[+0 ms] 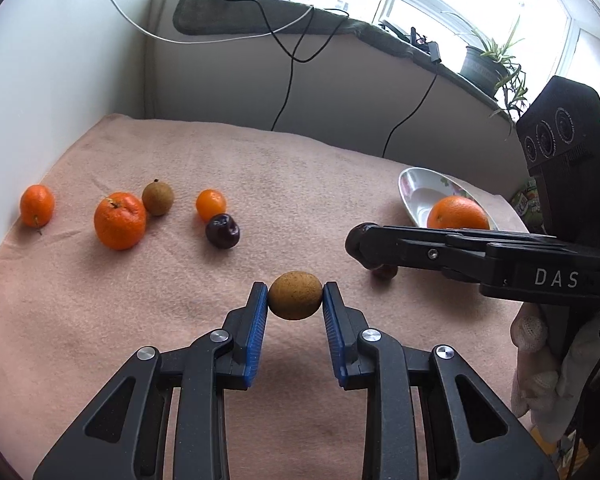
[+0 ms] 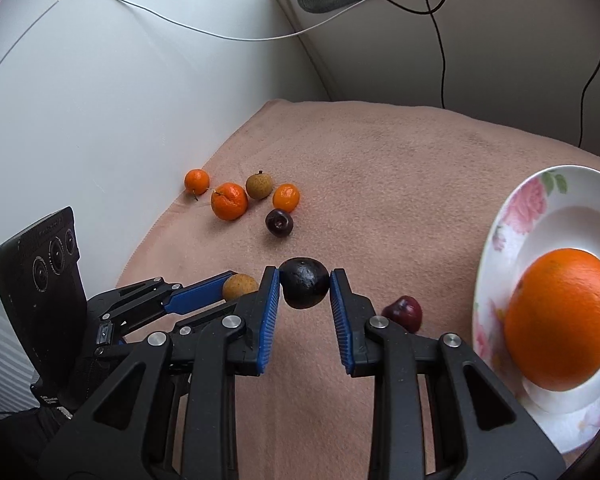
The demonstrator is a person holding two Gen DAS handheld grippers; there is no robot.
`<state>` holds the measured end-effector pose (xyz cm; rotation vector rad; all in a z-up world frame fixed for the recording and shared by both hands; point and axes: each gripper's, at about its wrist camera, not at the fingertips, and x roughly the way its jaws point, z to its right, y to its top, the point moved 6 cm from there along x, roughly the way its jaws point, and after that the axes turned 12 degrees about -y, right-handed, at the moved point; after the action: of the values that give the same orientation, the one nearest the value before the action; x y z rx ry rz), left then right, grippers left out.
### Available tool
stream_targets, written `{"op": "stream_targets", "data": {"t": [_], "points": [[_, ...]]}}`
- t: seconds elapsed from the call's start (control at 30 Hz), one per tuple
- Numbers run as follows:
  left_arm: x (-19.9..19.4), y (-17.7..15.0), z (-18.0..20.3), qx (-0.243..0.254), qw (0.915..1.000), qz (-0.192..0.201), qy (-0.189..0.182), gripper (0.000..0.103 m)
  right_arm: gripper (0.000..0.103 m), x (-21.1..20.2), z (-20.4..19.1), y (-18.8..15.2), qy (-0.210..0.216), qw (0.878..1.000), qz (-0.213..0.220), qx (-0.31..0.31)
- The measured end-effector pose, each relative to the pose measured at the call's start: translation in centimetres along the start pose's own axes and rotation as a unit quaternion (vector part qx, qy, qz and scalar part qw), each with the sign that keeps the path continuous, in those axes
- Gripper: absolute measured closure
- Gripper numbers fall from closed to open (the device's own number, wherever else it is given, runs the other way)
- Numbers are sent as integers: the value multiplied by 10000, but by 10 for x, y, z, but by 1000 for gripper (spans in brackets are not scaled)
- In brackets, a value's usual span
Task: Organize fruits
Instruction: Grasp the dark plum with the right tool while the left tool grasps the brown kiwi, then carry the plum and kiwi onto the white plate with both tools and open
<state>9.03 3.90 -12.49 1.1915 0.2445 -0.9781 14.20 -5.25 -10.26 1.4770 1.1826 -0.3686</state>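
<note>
Left gripper (image 1: pixel 295 295) clamps a brown fruit (image 1: pixel 295 295) between its pads — right gripper (image 2: pixel 305 289) clamps a dark plum (image 2: pixel 305 289), both above the cloth (image 1: pixel 180 280).

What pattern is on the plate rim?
Pink flowers with green leaves on a white plate; clearest in the right wrist view.

Half hidden behind the right gripper (image 1: pixel 360 246): a dark red fruit (image 1: pixel 385 271) on the pink cloth (image 1: pixel 220 160). Cut off by the right edge: the flowered plate (image 2: pixel 512 216). Blocked in the left view by black fingers: part of the big orange (image 1: pixel 457 213).
</note>
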Motion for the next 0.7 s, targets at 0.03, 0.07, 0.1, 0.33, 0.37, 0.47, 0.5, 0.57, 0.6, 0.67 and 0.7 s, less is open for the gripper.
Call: {"op": "stream_targets", "data": {"t": [0.03,0.07,0.1,0.33,0.37,0.47,0.5,0.57,0.6,0.67,0.7], "points": [[3,1,4,8,10000,-2,-46,76,76,-7,5,-3,-13,10000,34,19],[5,2,9,20,10000,-5,-89,76,76,-12,9,-5,-38,10000,66,35],[7,2,14,38,9999,-11,-135,76,76,-17,14,-8,-60,9999,102,51],[19,5,47,201,9989,-48,-416,76,76,-58,45,-20,-204,9989,334,238],[20,6,52,229,9987,-50,-458,76,76,-62,49,-21,-234,9987,362,264],[29,11,66,307,9979,-67,-574,76,76,-73,63,-25,-354,9979,428,342],[32,13,72,334,9976,-74,-608,76,76,-76,68,-28,-381,9976,443,381],[37,14,82,412,9967,-94,-689,76,76,-83,78,-31,-438,9970,468,434],[40,15,87,449,9963,-105,-722,76,76,-86,83,-34,-490,9966,485,454],[46,16,97,504,9955,-129,-792,76,76,-93,94,-37,-584,9957,516,509],[50,17,102,529,9950,-143,-830,76,76,-96,100,-38,-627,9952,521,538]]}}
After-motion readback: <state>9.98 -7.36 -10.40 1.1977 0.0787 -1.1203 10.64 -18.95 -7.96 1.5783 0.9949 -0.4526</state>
